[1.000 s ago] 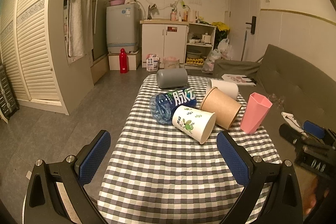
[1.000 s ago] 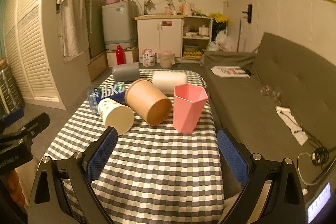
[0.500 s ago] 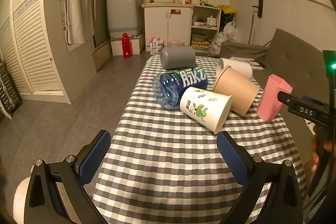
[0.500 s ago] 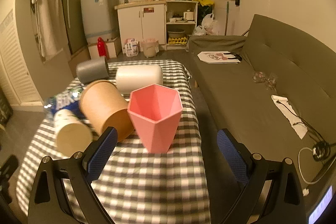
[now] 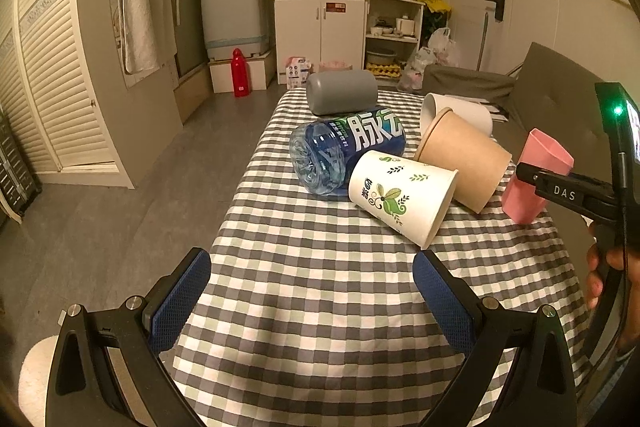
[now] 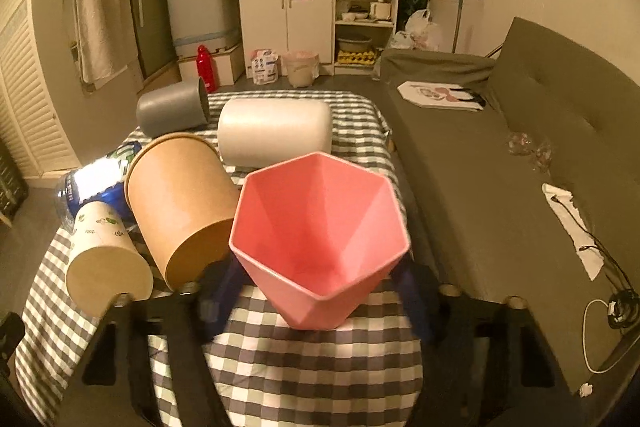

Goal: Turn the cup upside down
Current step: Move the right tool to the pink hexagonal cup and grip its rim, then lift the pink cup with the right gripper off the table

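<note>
1. Standing mouth-up near the right edge of the checked desk (image 5: 320, 291), the pink cup (image 6: 320, 239) sits between the blue pads of the right hand-held gripper (image 6: 320, 291); the pads are blurred, and I cannot tell whether they press the cup's walls or only flank them.
2. Seen from the left wrist camera, the same pink cup (image 5: 534, 179) has a black finger of the right hand-held gripper (image 5: 560, 189) across its side.
3. Just left of the pink cup, a brown paper cup (image 6: 180, 211) lies on its side, close enough to seem touching.
4. Left of that lies a leaf-printed white paper cup (image 5: 400, 199), resting against a blue water bottle (image 5: 344, 151), also on its side.
5. Beyond the pink cup, a white cup (image 6: 276, 133) and a grey cup (image 6: 172, 109) lie tipped over at the desk's far end.
6. Well back from the pink cup, the left hand-held gripper (image 5: 312, 303) hangs over the near end of the desk, spread wide and holding nothing.
</note>
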`<act>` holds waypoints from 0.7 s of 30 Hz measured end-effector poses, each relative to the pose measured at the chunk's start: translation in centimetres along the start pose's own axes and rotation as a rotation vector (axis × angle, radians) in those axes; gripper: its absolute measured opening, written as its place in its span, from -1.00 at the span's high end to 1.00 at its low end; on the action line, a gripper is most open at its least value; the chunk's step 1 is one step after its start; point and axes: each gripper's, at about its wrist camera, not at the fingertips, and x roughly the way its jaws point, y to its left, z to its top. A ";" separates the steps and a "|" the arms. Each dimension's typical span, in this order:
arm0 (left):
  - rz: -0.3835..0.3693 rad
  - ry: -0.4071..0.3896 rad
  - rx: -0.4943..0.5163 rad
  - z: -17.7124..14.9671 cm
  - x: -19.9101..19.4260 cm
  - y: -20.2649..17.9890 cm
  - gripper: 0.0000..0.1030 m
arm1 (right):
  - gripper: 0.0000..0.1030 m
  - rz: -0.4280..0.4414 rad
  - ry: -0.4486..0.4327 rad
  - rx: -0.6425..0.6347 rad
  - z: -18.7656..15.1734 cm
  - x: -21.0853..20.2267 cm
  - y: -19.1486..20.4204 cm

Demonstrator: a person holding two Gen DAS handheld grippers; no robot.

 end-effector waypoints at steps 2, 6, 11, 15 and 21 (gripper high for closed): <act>0.001 -0.001 0.000 0.0 0.0 0.0 -1.00 | -0.18 0.003 -0.005 -0.003 0.0 -0.3 0.0; -0.002 -0.013 -0.010 0.2 -0.2 0.1 -1.00 | -0.17 0.018 -0.021 -0.018 -0.2 -2.1 0.5; -0.010 -0.038 -0.026 0.5 -1.2 0.4 -1.00 | -0.17 0.056 -0.033 -0.031 -1.0 -5.0 1.7; -0.014 -0.060 -0.040 0.3 -2.3 0.9 -1.00 | -0.17 0.104 -0.040 -0.046 -2.1 -7.8 3.7; 0.001 -0.077 -0.041 -0.5 -3.8 2.1 -1.00 | -0.17 0.153 -0.041 -0.084 -3.8 -10.2 6.8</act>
